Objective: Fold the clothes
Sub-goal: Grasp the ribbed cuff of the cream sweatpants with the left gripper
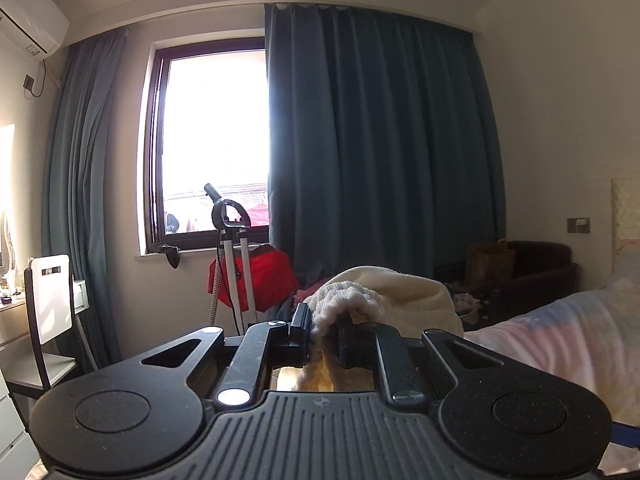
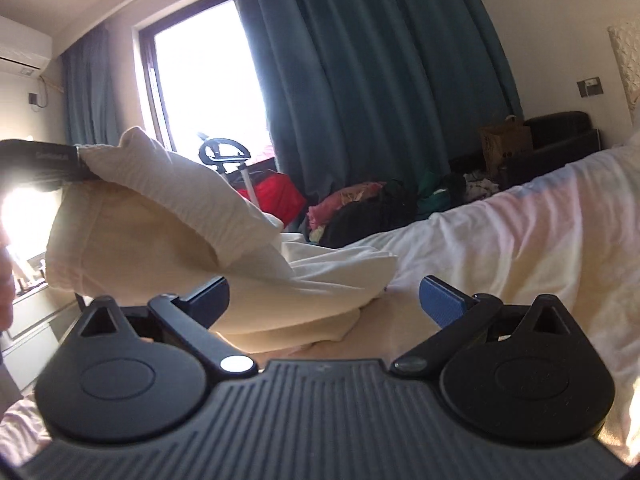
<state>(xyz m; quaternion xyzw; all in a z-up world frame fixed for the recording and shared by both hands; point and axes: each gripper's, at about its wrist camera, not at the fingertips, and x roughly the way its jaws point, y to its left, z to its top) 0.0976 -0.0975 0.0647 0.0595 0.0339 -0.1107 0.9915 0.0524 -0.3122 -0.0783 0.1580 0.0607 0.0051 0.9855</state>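
A cream knitted garment (image 1: 384, 292) is pinched between the fingers of my left gripper (image 1: 324, 330), which is shut on its ribbed edge and holds it up in the air. In the right wrist view the same cream garment (image 2: 168, 240) hangs from the left gripper (image 2: 76, 164) at the far left and drapes down onto the bed (image 2: 520, 232). My right gripper (image 2: 324, 300) stands open low over the bed, its blue-padded fingers (image 2: 440, 300) spread wide, with the garment's lower folds lying between and just ahead of them.
Teal curtains (image 1: 380, 140) and a bright window (image 1: 216, 140) fill the far wall. A garment steamer (image 1: 232, 240) with a red bag stands by the window. Clothes are heaped on the floor (image 2: 360, 200) near a dark armchair (image 1: 540, 268). A white chair (image 1: 50, 296) and desk stand at left.
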